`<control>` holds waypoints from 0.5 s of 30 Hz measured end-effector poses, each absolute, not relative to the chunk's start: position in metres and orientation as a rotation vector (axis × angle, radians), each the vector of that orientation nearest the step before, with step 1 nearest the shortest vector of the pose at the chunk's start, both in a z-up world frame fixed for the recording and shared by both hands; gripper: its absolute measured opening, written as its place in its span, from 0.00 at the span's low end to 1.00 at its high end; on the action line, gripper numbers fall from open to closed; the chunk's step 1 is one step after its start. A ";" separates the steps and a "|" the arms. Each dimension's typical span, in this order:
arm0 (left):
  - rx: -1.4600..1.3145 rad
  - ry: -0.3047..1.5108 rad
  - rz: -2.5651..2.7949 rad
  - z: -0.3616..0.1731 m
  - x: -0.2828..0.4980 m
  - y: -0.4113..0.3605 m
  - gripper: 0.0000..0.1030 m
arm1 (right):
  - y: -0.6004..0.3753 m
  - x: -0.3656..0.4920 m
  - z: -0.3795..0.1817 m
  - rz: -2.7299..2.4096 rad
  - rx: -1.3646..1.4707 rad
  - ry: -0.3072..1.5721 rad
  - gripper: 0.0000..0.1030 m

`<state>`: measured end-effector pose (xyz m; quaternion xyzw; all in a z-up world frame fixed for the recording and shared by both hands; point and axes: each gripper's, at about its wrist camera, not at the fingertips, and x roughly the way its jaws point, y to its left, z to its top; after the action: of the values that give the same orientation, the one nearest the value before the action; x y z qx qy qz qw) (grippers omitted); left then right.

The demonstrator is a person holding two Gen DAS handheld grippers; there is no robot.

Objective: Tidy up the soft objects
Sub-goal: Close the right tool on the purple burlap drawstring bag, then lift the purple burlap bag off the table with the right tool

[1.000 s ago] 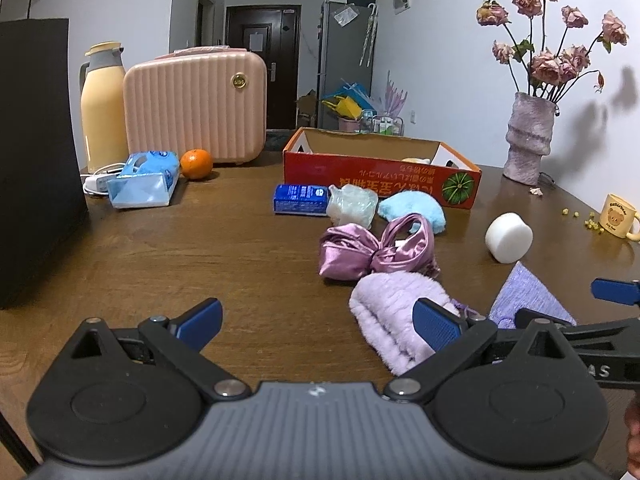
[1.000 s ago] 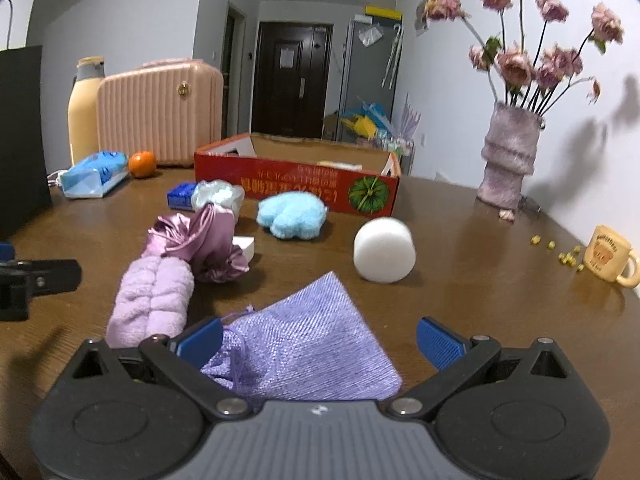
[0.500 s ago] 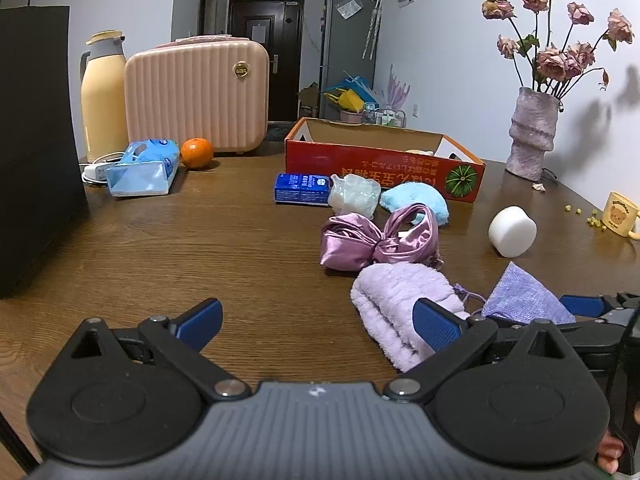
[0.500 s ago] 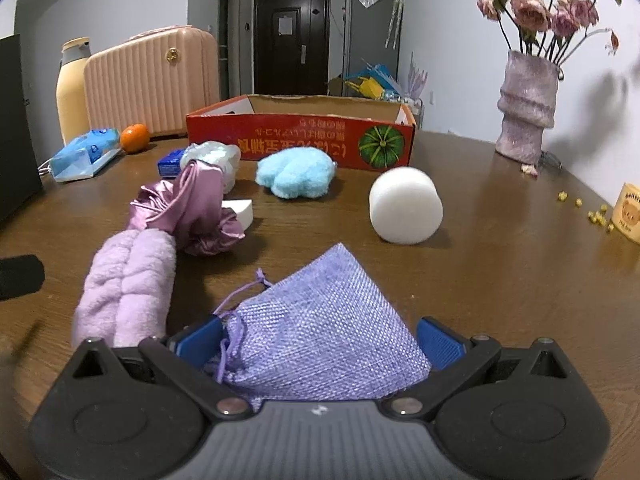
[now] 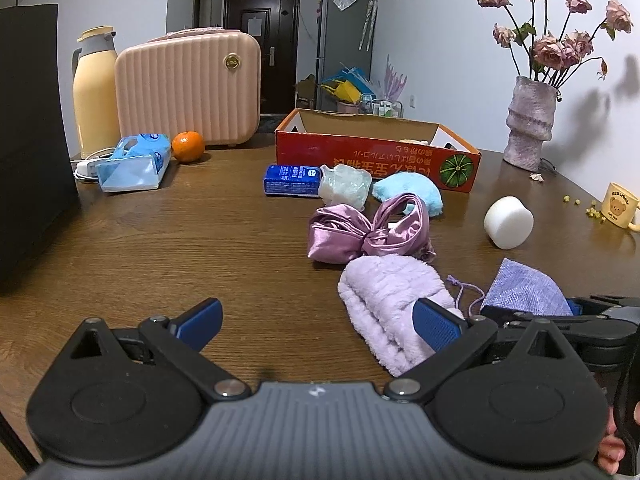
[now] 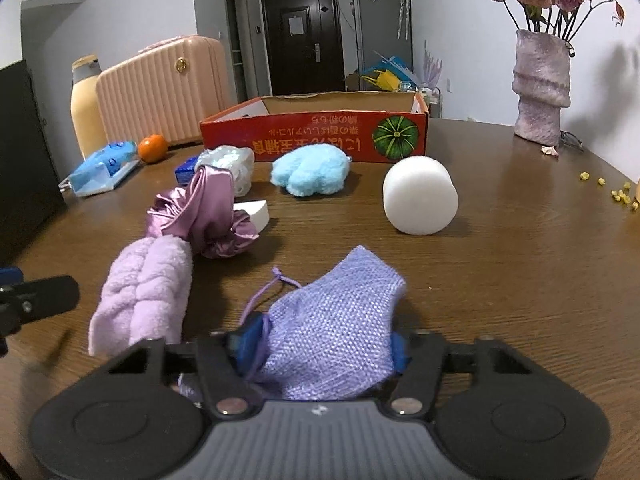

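Note:
My right gripper (image 6: 320,346) is shut on a lilac drawstring pouch (image 6: 336,320), its far end still near the table; the pouch also shows in the left wrist view (image 5: 524,290). My left gripper (image 5: 316,322) is open and empty, its right finger beside a fluffy lilac towel roll (image 5: 386,304), which also shows in the right wrist view (image 6: 146,288). Beyond lie a purple satin scrunchie (image 5: 368,230), a blue plush piece (image 6: 310,168), a white foam cylinder (image 6: 420,196) and a clear plastic wad (image 5: 346,184). A red cardboard box (image 6: 316,134) stands open behind them.
A pink ridged case (image 5: 188,88), a yellow thermos (image 5: 96,92), an orange (image 5: 188,146) and a blue tissue pack (image 5: 132,164) sit at the back left. A black block (image 5: 32,140) stands at left. A vase of roses (image 5: 530,128) and a yellow mug (image 5: 620,204) are at right.
My right gripper has closed its fingers on the lilac pouch, which it only straddled before. My left gripper has stayed open and shifted only slightly.

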<state>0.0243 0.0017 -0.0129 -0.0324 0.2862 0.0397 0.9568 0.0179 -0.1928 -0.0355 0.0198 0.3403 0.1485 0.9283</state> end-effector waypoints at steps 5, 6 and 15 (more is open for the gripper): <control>-0.061 0.581 0.078 -0.012 0.025 -0.001 1.00 | -0.205 0.017 -0.032 0.312 0.104 0.666 0.48; -0.059 0.582 0.079 -0.012 0.025 -0.002 1.00 | -0.209 0.016 -0.030 0.314 0.119 0.651 0.48; -0.050 0.592 0.069 -0.011 0.034 -0.014 1.00 | -0.256 0.019 -0.017 0.288 0.271 0.512 0.48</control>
<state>0.0335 -0.0145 -0.0106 -0.0245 0.2916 0.0339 0.9556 0.0194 -0.2559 -0.0175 0.1333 0.2514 0.1416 0.9481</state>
